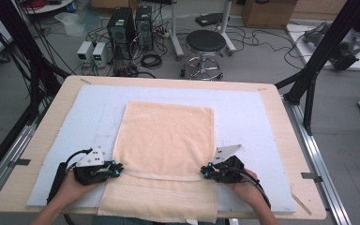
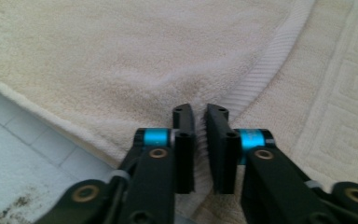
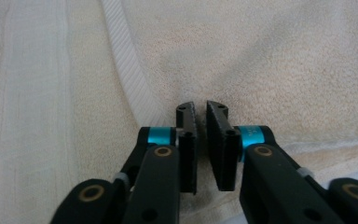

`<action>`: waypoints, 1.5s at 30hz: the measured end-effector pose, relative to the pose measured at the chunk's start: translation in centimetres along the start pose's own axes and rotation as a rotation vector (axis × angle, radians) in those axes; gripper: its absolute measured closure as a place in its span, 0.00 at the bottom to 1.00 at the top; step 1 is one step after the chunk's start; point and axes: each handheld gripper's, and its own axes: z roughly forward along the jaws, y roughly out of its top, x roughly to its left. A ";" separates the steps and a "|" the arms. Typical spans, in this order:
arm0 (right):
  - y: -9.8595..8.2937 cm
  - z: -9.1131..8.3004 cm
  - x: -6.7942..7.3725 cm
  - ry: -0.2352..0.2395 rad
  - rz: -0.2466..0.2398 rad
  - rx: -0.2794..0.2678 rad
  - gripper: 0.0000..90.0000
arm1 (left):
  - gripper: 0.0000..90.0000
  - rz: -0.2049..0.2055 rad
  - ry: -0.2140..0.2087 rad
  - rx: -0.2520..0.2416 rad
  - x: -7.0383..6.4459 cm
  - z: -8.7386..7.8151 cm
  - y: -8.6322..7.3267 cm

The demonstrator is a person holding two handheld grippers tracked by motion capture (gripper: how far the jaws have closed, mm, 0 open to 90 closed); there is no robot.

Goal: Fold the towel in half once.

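A cream towel (image 1: 166, 136) lies on the pale mat, its near end hanging over the table's front edge. A folded-over layer ends at a ribbed hem (image 1: 161, 176) running between the two grippers. My left gripper (image 1: 117, 168) sits at the towel's left edge, jaws nearly together with cloth pinched between them (image 2: 199, 112); the towel (image 2: 98, 56) puckers just ahead of the tips. My right gripper (image 1: 205, 172) holds the right edge the same way (image 3: 199, 109), with the towel (image 3: 284, 60) and its ribbed hem (image 3: 126, 56) beyond.
The pale blue mat (image 1: 248, 117) covers most of the wooden table (image 1: 281, 126). Beyond the far edge stand a black stool (image 1: 205, 44), computer towers (image 1: 122, 28) and loose cables. Black frame posts (image 1: 309, 79) rise at both sides.
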 end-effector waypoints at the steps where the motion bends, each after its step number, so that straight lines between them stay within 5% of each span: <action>1: 0.0 -0.1 -0.1 0.009 0.018 0.002 0.95 | 0.94 0.008 -0.001 0.009 0.0 -0.1 0.2; 8: 1.0 -2.5 -0.2 -0.003 0.013 -0.064 0.96 | 0.95 0.007 0.017 -0.094 -0.5 -2.5 1.7; 12: 1.9 -4.7 0.9 -0.012 -0.016 -0.099 0.96 | 0.95 0.037 0.013 -0.123 -2.1 -4.2 2.5; 23: 0.6 -7.6 7.2 0.037 -0.073 -0.117 0.95 | 0.95 0.068 -0.025 -0.110 -8.2 -7.2 0.7; 30: -0.6 -7.3 9.2 0.109 -0.069 -0.105 0.83 | 0.86 0.044 -0.085 -0.063 -9.8 -7.7 -1.0; 37: 0.2 -6.6 6.9 0.053 -0.045 -0.091 0.72 | 0.70 0.025 -0.049 -0.071 -7.9 -6.7 -0.4; 45: 1.8 -5.2 0.2 -0.051 0.036 -0.088 0.55 | 0.57 -0.052 0.068 -0.102 -2.3 -4.3 2.0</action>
